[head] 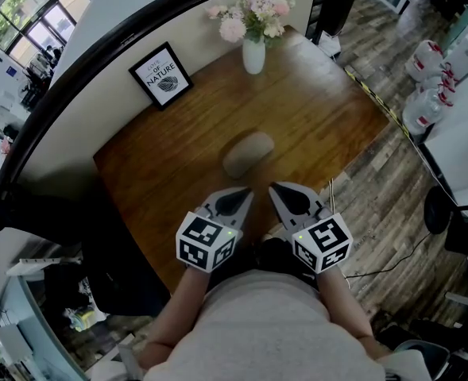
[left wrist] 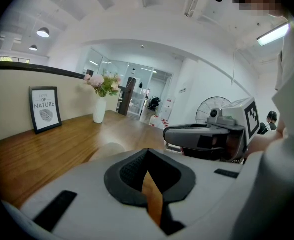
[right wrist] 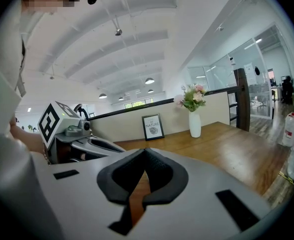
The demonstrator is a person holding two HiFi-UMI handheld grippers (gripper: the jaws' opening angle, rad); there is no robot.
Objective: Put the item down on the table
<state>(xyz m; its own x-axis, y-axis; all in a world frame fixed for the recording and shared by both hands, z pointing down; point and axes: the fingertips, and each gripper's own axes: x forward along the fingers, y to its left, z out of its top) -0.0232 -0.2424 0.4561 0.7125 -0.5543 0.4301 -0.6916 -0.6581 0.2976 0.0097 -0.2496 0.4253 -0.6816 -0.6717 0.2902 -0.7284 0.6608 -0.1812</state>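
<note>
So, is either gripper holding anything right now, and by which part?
Nothing is held. The left gripper and right gripper both have jaws together, nothing between them. The beige oval item lies on the table, apart from both.

Looks like an open-plan office to me: glass-walled rooms [left wrist: 137,84], water jugs [head: 426,86] on the floor, strip light [left wrist: 272,34], tidy wooden table [head: 313,109] with flower vase [head: 253,54] and framed sign [head: 161,75].

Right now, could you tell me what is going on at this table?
A person holds the left gripper and right gripper at the near edge of the brown wooden table, both with jaws together and empty. A grey-beige oval item lies on the table just ahead of them, apparently already set down.
</note>
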